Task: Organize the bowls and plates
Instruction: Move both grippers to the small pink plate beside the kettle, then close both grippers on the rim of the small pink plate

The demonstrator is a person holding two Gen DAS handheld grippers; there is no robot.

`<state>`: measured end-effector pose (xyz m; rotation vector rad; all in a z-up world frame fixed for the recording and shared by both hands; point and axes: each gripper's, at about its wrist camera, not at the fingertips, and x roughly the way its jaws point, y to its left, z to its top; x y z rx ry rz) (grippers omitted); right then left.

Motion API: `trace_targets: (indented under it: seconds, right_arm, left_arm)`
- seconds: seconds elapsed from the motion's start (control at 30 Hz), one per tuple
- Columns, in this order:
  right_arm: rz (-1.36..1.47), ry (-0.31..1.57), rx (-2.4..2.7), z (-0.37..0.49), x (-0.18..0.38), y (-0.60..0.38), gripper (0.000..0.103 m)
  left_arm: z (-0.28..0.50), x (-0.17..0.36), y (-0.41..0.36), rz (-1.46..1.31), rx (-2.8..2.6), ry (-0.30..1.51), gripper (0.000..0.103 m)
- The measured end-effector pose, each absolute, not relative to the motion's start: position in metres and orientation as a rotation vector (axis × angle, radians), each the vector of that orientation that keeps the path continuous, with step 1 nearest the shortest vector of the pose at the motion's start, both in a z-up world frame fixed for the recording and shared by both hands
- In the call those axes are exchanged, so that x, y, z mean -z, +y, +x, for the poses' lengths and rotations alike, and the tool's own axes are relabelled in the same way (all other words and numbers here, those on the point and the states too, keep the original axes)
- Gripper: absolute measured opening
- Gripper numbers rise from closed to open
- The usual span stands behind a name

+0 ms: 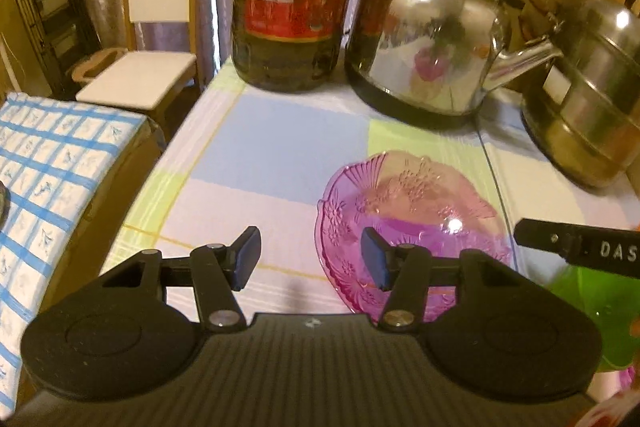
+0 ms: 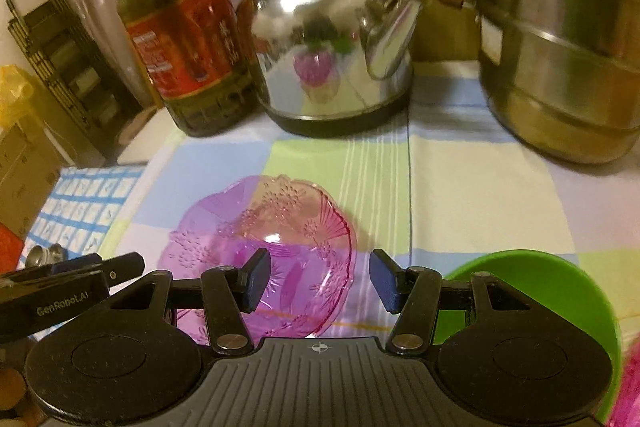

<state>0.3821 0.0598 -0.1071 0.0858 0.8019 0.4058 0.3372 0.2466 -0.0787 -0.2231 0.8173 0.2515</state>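
Pink glass plate (image 1: 404, 227) flat on the checked surface (image 1: 280, 143), in front of the steel kettle (image 1: 428, 47): translucent, scalloped rim, pressed flower and fan pattern. Green bowl (image 2: 532, 307) just right of the plate, plain and opaque, perhaps plastic, rim partly hidden. Left gripper (image 1: 312, 263) low over the plate's near-left edge, fingers spread wide, nothing held. Right gripper (image 2: 320, 279) between plate and bowl, fingers wide, empty too. Oil bottle (image 2: 184, 47) left of the kettle, steamer pot (image 2: 568, 39) right of it.
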Motion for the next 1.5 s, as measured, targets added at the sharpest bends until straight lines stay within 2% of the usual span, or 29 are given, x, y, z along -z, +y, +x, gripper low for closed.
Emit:
trace_targets:
  seconds: [0.07,0.33,0.6,0.8,1.0,1.2,1.27,1.33,1.5]
  right_arm:
    - [0.083,0.818,-0.406,0.391,0.111,0.063,0.055]
    - [0.002,0.872,-0.372,0.408,0.127,0.071,0.048]
    - [-0.019,0.896,-0.382,0.412,0.133,0.073,0.043]
    - [-0.11,0.884,-0.364,0.411,0.136,0.085,0.042]
    - [-0.225,0.878,-0.364,0.405,0.144,0.099,0.038]
    - [-0.225,0.888,-0.367,0.405,0.147,0.1,0.028]
    - [-0.225,0.887,-0.365,0.405,0.148,0.099,0.02]
    - [-0.224,0.884,-0.359,0.407,0.149,0.098,0.016]
    - [-0.209,0.881,-0.373,0.408,0.148,0.095,0.013]
  left_arm:
    - [0.341,0.082,0.249,-0.238,-0.234,0.826,0.047]
    - [0.351,0.091,0.257,-0.305,-0.2,0.865,0.046]
    - [0.352,0.106,0.264,-0.339,-0.195,0.898,0.035]
    - [0.354,0.107,0.263,-0.34,-0.178,0.887,0.03]
    - [0.357,0.111,0.264,-0.339,-0.165,0.898,0.021]
    - [0.359,0.114,0.264,-0.33,-0.154,0.904,0.012]
    - [0.36,0.116,0.264,-0.332,-0.149,0.908,0.01]
    - [0.36,0.116,0.263,-0.324,-0.149,0.908,0.01]
    - [0.359,0.114,0.261,-0.3,-0.161,0.909,0.01]
